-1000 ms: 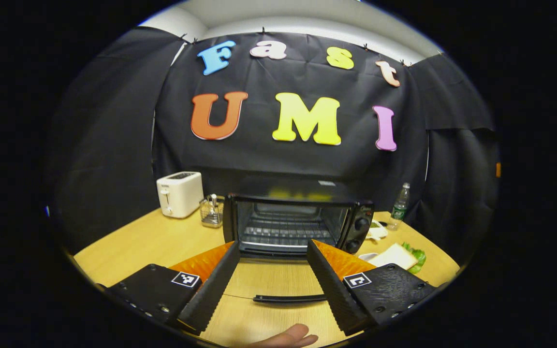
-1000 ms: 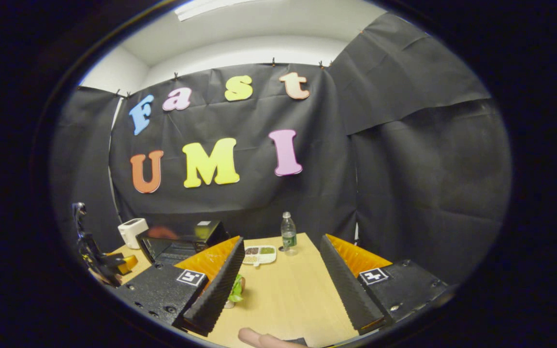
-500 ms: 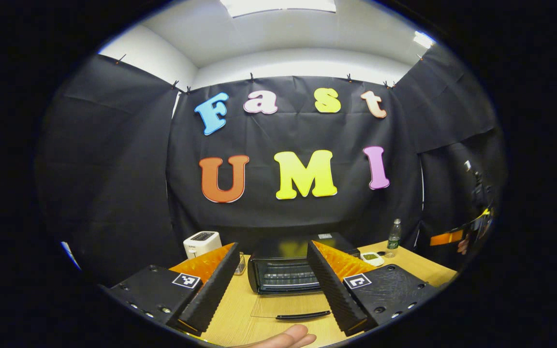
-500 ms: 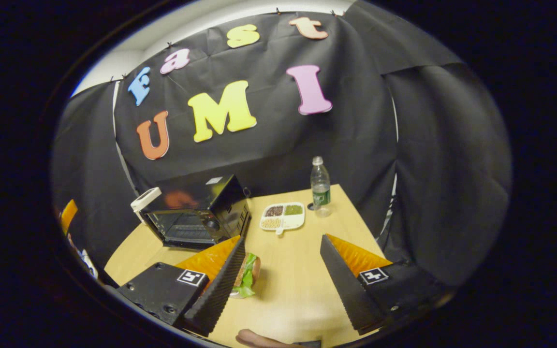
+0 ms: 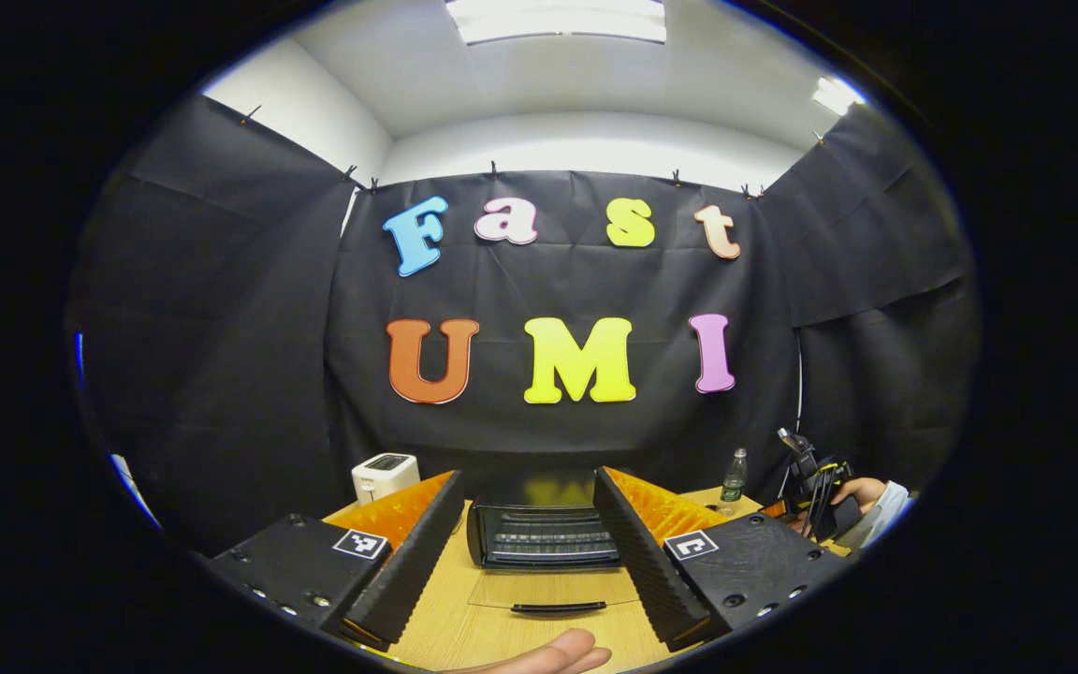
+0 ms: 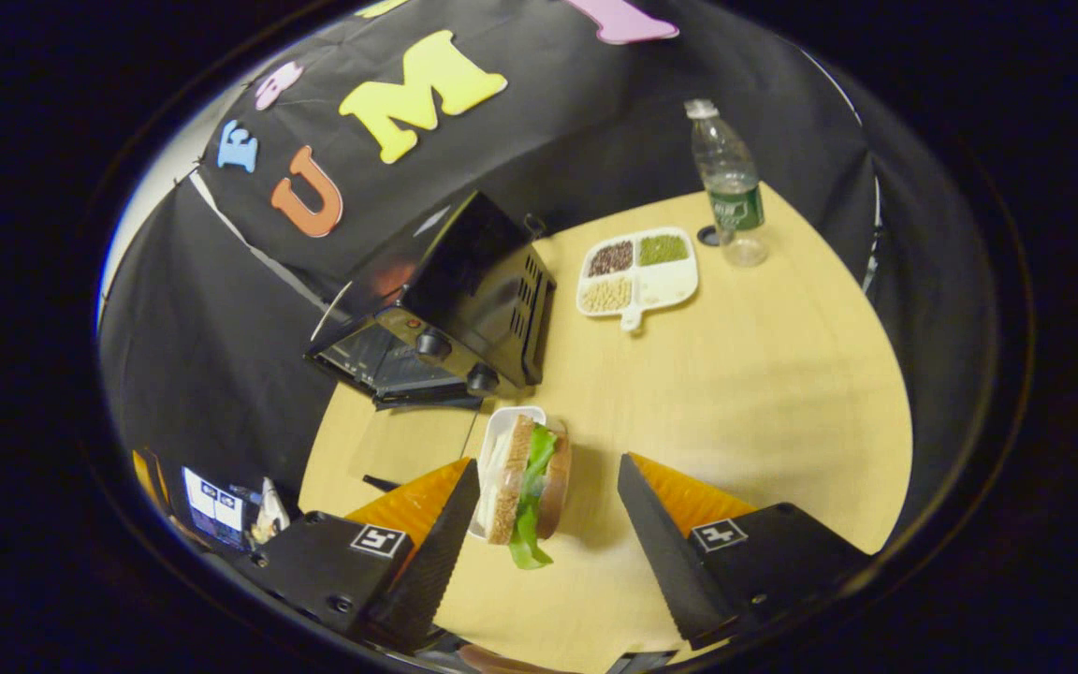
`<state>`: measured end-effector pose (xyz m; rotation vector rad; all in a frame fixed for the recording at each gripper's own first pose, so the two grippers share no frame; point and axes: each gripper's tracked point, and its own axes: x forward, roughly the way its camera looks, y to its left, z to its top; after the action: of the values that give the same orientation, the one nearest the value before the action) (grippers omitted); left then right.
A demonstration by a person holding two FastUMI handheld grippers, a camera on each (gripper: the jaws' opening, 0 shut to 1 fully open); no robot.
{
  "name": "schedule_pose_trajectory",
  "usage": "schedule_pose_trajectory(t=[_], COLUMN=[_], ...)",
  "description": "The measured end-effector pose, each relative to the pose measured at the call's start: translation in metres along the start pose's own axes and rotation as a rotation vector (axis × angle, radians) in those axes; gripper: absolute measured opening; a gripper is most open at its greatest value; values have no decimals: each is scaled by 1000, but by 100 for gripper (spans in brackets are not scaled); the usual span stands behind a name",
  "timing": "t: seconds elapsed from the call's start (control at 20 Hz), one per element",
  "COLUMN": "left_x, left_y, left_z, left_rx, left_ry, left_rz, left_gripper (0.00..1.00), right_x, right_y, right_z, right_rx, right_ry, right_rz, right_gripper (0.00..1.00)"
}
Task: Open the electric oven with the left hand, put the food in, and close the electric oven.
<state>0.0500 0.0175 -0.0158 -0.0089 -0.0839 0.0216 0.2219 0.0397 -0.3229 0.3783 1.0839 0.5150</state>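
Right now, at the bottom of the right gripper view, I am holding my right gripper [image 6: 539, 552] spread wide over the table [image 6: 764, 374], and the sandwich [image 6: 528, 487] is sitting between its fingers without either one touching it, resting on a small white dish [image 6: 499, 440]. Just beyond, toward the upper left of that frame, the electric oven [image 6: 464, 300] is standing with its glass door [image 6: 408, 440] dropped flat onto the tabletop. Farther up, a divided snack tray [image 6: 637, 276] and a water bottle [image 6: 726, 183] are standing near the far edge. In the left gripper view, my left gripper [image 5: 525, 552] is also gaping wide and gripping nothing, framing the open oven at lower centre, with a white toaster [image 5: 386, 475] sitting behind to the left.
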Motion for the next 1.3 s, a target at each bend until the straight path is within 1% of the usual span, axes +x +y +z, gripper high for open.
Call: schedule_pose_trajectory(t=[0.05,0.1,0.25,0.3,0.35,0.4,0.45,0.5,0.6,0.65,0.7,0.75,0.8,0.85,0.9,1.05,1.15,1.2,1.25,1.3], left_x=[-1,-2,-2,-2,-2,-2,-3,-4,-5,-6,-7,-9,-10,-11,-12,-15,-17,-18,-20,-22], left_y=[0,1,2,2,1,0,-3,-6,-8,-6,-4,-5,-5,-6,-9,-6,0,1,1,2], left_z=[-1,-3,-5,-6,-7,-9,-11,-13,-14,-14,-12,-12,-13,-17,-19,-22,-24,-24,-25,-24], left_rx=[3,7,10,10,9,8,2,-7,-22,-18,-11,-8,-10,-20,-31,-49,-50,-55,-61,-66], left_ry=[4,6,11,13,18,23,32,40,49,46,37,35,39,45,52,62,59,57,55,52], left_rz=[8,14,22,19,16,12,0,-17,-26,-22,-21,-24,-26,-34,-47,-59,-53,-54,-58,-63], left_gripper=[92,92,92,92,92,92,92,92,92,92,92,92,92,92,92,92,92,92,92,92], right_x=[6,12,27,30,33,35,36,36,39,39,39,40,39,39,38,30,24,21,17,14], right_y=[2,3,10,10,12,13,14,13,13,12,11,12,11,14,16,21,23,25,27,29], right_z=[-4,-9,-21,-24,-26,-26,-27,-28,-31,-32,-31,-33,-33,-34,-35,-37,-37,-38,-40,-40], right_rx=[8,13,36,39,33,29,30,41,54,56,64,72,89,99,95,107,112,118,123,127], right_ry=[40,86,202,234,259,269,282,298,326,339,342,341,339,333,329,303,281,272,259,243], right_rz=[22,36,83,82,89,91,93,82,75,71,64,64,57,56,59,58,55,56,58,60], right_gripper=[94,86,82,81,78,77,73,72,65,67,58,53,50,51,50,42,40,39,42,42])
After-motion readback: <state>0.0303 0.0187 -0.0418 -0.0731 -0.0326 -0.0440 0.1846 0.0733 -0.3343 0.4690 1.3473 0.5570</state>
